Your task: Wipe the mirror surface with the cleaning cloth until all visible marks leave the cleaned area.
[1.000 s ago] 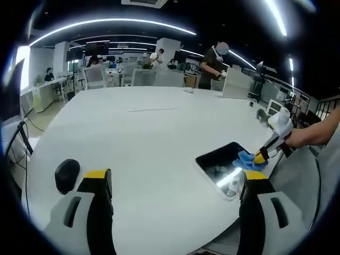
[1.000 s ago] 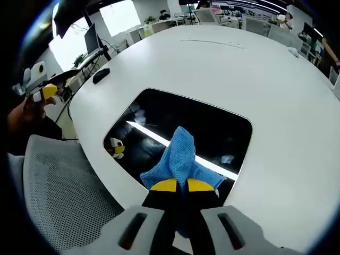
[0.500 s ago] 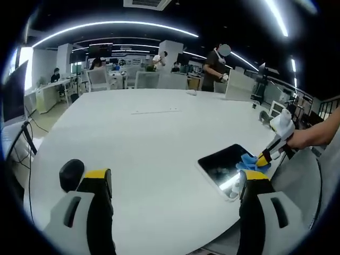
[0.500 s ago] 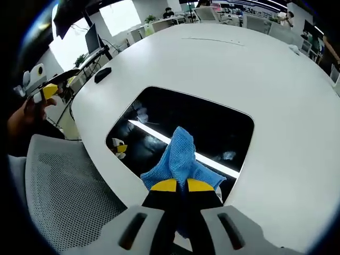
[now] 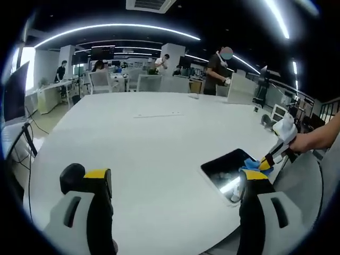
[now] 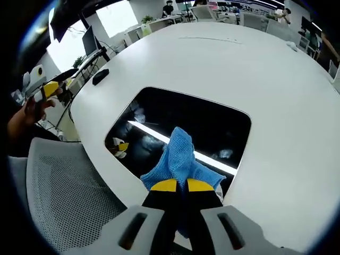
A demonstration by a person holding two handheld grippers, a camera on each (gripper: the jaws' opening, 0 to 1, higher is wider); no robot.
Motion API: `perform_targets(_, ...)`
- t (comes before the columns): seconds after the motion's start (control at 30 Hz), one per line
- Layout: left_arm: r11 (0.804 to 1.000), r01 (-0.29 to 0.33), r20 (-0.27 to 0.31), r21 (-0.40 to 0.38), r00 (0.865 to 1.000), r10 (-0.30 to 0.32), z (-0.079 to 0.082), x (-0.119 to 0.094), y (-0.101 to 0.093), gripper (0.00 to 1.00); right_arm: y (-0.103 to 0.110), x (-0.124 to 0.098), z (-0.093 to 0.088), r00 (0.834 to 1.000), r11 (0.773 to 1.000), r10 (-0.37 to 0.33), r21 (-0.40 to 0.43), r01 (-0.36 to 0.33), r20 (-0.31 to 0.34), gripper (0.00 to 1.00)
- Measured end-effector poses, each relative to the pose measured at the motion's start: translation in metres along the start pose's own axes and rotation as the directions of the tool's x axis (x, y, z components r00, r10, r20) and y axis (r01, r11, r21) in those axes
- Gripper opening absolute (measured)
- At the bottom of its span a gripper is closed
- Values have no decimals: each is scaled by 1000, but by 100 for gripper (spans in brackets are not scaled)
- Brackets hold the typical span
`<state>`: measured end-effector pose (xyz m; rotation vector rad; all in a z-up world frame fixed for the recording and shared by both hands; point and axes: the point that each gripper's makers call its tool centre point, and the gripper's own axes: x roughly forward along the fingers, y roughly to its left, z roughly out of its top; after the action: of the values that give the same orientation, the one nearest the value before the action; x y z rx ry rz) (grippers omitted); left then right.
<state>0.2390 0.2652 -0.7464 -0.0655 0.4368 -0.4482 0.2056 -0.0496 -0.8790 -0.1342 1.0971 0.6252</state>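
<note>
Little has changed since a second ago: our left gripper (image 5: 172, 183) has drifted slightly, fingers wide apart and empty above the tabletop (image 5: 149, 138), with a dark mouse (image 5: 71, 176) by its left finger. Further right, the mirror (image 6: 180, 133) lies near the tabletop's edge, and our right gripper (image 6: 177, 184) keeps its fingers pinched on the blue cloth (image 6: 179, 159), which rests on the glass. Pale smudges seem to remain left of the cloth, so we should press flat and sweep in overlapping strokes.
</note>
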Motion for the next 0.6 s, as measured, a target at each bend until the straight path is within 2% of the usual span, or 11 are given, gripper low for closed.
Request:
perform_targets(0.4,1000,5,-7,-12,1000,-5,-9,-7,-1,99,-7,-5,-5,1000,1000,-4,2,4,8,0)
perform_targets(0.6,1000,10,-4,-16,1000,-10,-7,-6,-1,99,-18,-9,-8,1000,1000,-21,8,21,2,0)
